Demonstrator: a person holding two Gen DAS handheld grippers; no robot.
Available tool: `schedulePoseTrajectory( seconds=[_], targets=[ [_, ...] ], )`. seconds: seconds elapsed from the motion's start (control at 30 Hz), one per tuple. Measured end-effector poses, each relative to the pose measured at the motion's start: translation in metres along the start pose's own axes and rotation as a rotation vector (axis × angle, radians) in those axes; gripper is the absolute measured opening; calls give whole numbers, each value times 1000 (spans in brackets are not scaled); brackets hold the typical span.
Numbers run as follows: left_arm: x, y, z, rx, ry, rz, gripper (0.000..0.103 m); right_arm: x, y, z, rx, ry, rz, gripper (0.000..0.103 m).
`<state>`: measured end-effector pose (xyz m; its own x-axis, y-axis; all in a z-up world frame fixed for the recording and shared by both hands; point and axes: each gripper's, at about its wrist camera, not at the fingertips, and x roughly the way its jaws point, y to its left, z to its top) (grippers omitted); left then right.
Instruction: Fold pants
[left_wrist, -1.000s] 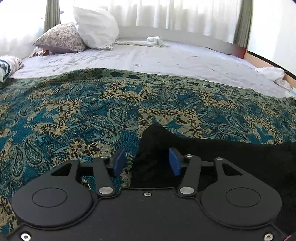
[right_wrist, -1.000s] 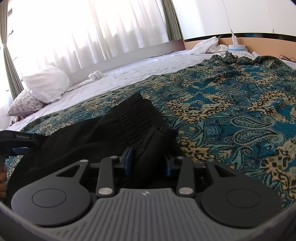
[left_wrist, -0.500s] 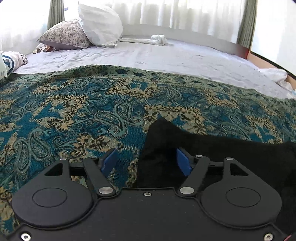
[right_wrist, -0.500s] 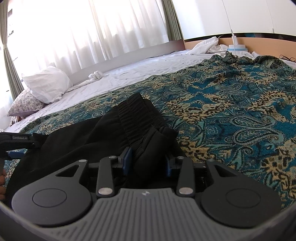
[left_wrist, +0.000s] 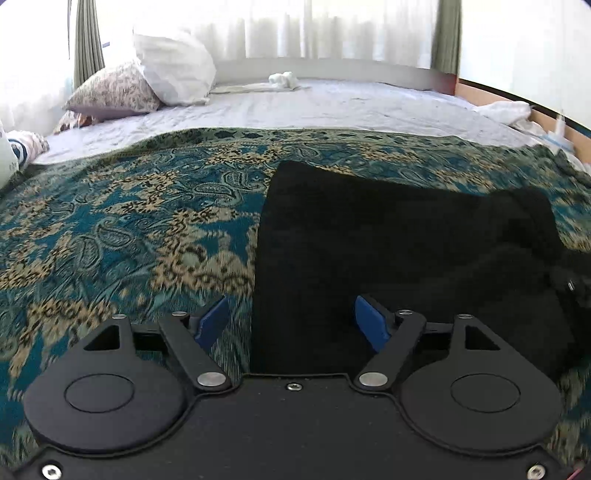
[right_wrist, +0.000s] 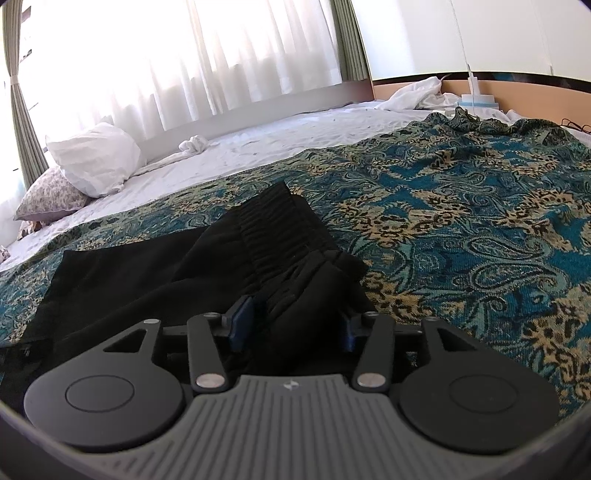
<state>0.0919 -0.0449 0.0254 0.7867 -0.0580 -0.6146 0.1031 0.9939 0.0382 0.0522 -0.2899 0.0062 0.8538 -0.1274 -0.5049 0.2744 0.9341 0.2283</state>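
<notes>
Pants (left_wrist: 399, 258) now lie flatter; left gripper (left_wrist: 291, 325) jaws have spread wider, right gripper (right_wrist: 295, 325) jaws stay clamped on fabric.

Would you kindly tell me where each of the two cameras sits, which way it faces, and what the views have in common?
Left wrist: on the left gripper, looking across the patterned blanket toward the pillows; its open blue fingers straddle the black pants' edge.
Right wrist: on the right gripper, facing the window curtains; its fingers flank the pants' bunched waistband end.
Shared: pants, blanket, white pillow, white sheet.
</notes>
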Motion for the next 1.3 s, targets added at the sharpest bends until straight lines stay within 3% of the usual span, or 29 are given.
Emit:
schedulePoseTrajectory(
  seconds=[0.2, 0.3, 0.47, 0.63, 0.73, 0.87, 1.03, 1.3],
  targets=[
    [-29, -12, -25, 85, -53, 14, 82, -2, 6, 1, -34, 10, -2, 73],
    [-37, -16, -36, 129, -94, 23, 84, -10, 7, 9, -58, 20, -2, 86],
    [-36, -16, -42, 126, -113, 26, 89, -25, 6, 10, -185, 5, -204, 97],
    [-34, -8, -43, 90, -107, 6, 93, -41, 11, 6, -258, -32, -233, 101],
    [-31, -1, -42, 48, -89, -15, 96, -52, 26, 5, -308, -91, -194, 101],
    [-28, 6, -41, -2, -68, -42, 98, -61, 44, 5, -335, -125, -76, 102],
    [-28, 6, -42, -5, -69, -42, 98, -47, 57, -10, -391, -72, -50, 103],
    [-28, 6, -42, -12, -67, -45, 100, -27, 54, -22, -367, 26, -38, 103]
  ],
)
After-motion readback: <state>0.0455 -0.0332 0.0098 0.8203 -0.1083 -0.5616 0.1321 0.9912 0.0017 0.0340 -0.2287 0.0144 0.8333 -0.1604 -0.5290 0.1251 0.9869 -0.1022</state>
